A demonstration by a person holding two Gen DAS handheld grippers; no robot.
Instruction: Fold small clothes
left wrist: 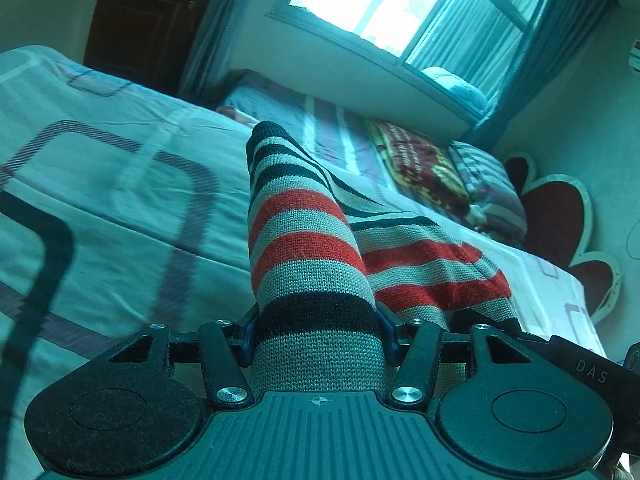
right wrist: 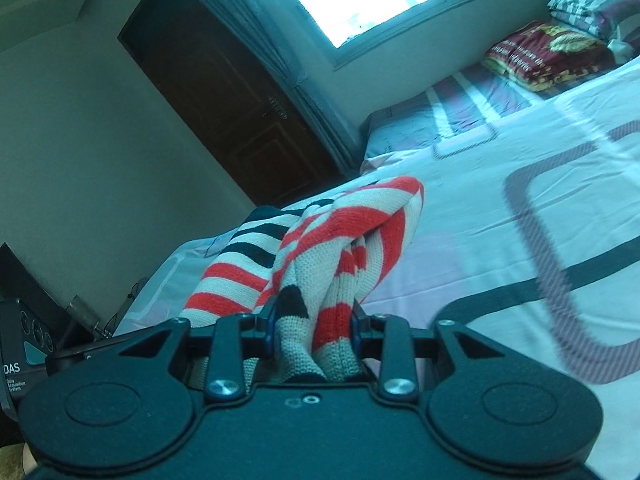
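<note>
Hand-held gripper on the left [left wrist: 318, 334] clamps a thick fold of the striped knitted garment [left wrist: 308, 248], its two blue-edged pads pressed against either side of the black and grey bands. From that grip the knit rises in a rounded ridge of grey, red and black stripes and then drapes away to the right of the left hand-held gripper, down onto the bed [left wrist: 120, 184]. Part of the other tool's black body, lettered in white, shows at the lower right edge of the same view.

On the other side, the right hand-held gripper [right wrist: 316, 330] is closed on a bunched, twisted wad of the same garment [right wrist: 344, 232]; cream, red and black folds are squeezed between its pads and bulge out above them. Beyond the right hand-held gripper the fabric spreads leftward in a flatter striped panel that lies on the bed near its edge.

Relative to the garment, the bed sheet [right wrist: 500, 208], pale with rounded rectangle outlines in dark and maroon lines, stretches away on every side. Past the garment, at the head of the bed, sit a dark red patterned folded blanket [right wrist: 548, 56] and a striped pillow [right wrist: 588, 4]. Behind the garment a bright window [left wrist: 380, 0] with blue curtains fills the wall, and a dark wooden door [right wrist: 224, 96] stands beside it.
</note>
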